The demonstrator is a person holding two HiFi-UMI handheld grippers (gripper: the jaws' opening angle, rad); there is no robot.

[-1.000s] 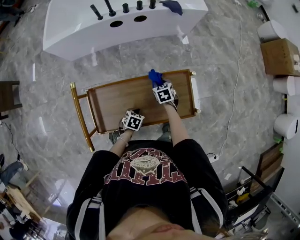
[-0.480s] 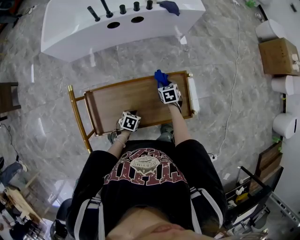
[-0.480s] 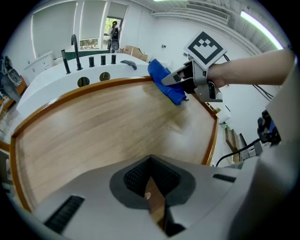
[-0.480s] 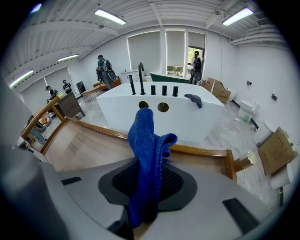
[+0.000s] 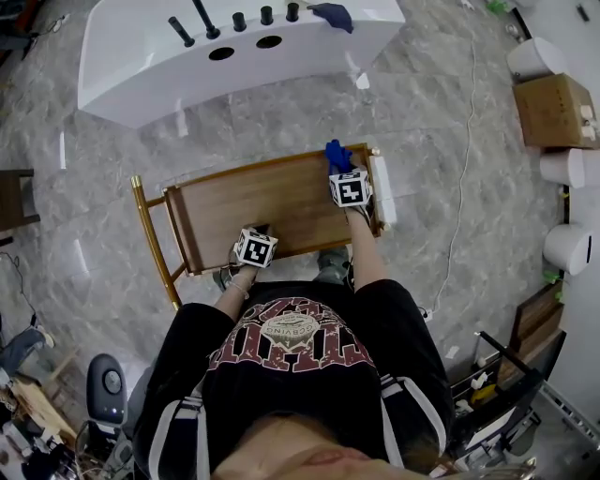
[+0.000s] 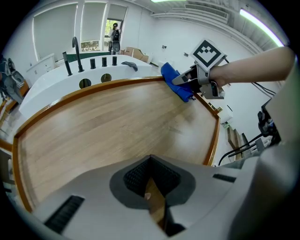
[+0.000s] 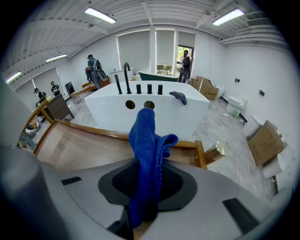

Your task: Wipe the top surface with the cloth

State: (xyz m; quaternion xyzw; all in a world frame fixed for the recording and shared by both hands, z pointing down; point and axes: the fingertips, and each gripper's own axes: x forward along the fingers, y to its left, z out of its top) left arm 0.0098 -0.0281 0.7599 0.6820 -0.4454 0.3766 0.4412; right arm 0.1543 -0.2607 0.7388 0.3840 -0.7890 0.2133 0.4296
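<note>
The right gripper (image 7: 145, 190) is squeezed tight on the blue cloth (image 7: 145, 136). The cloth is at the 1 o'clock corner of the wooden cart top (image 5: 248, 202), right by the raised rim (image 7: 91, 130). The left gripper (image 6: 151, 187) is at the 7 o'clock edge, with its jaws almost together and nothing in them. The cloth is bunched up. It could catch on the rim or slip out of the jaws. Then only a small bit would rub the wood.

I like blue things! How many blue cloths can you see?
2. One cloth is clamped in the right gripper over the wooden tray; a darker cloth lies on the white tub.
</note>
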